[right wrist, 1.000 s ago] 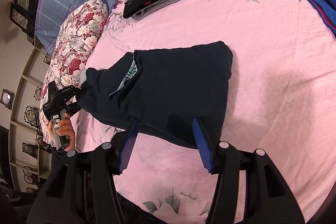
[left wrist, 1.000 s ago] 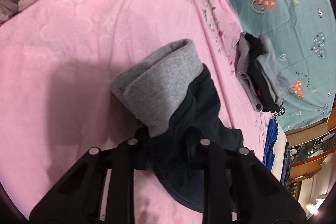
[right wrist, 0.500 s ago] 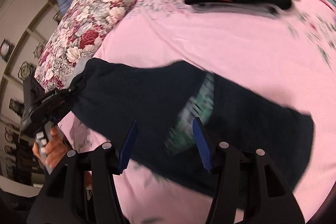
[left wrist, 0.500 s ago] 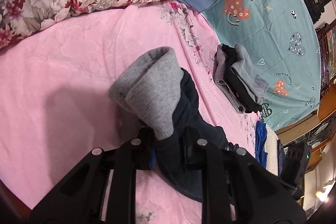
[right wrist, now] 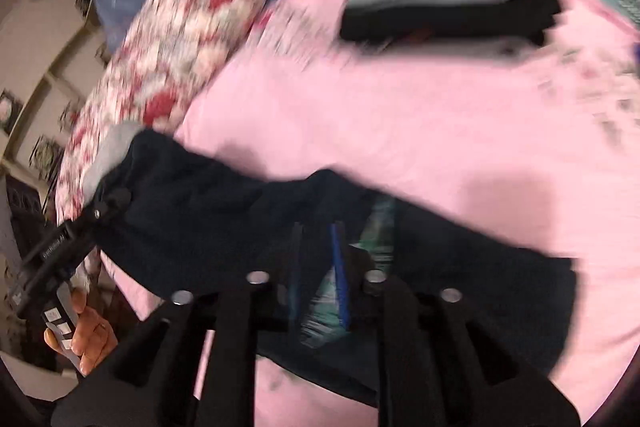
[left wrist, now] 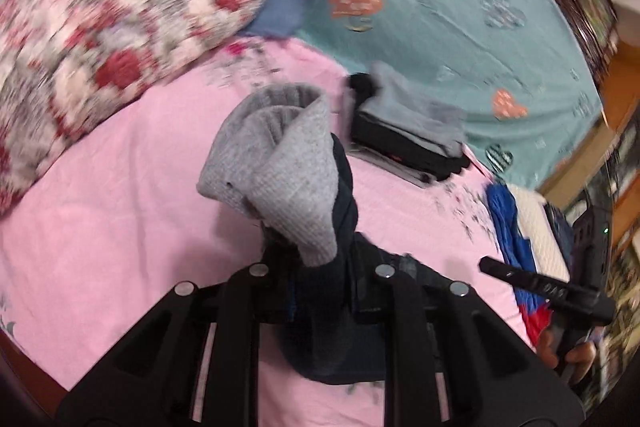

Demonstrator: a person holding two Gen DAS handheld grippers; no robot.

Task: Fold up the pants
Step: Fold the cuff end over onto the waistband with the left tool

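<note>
The dark navy pants with a grey ribbed cuff are held up above the pink bedspread. My left gripper is shut on the cuff end, which bunches up over its fingers. My right gripper is shut on the pants near their green-lined waist. The cloth hangs stretched between the two grippers. The left gripper shows at the left of the right wrist view, and the right gripper at the right of the left wrist view.
A stack of folded grey and black clothes lies at the far side of the bed. A floral pillow lies at the left. Blue clothes lie at the right edge. A teal sheet lies beyond.
My right gripper went from open above the pants to shut on them near the waist. Both grippers lifted, and the pants rose off the bed, stretched between them.
</note>
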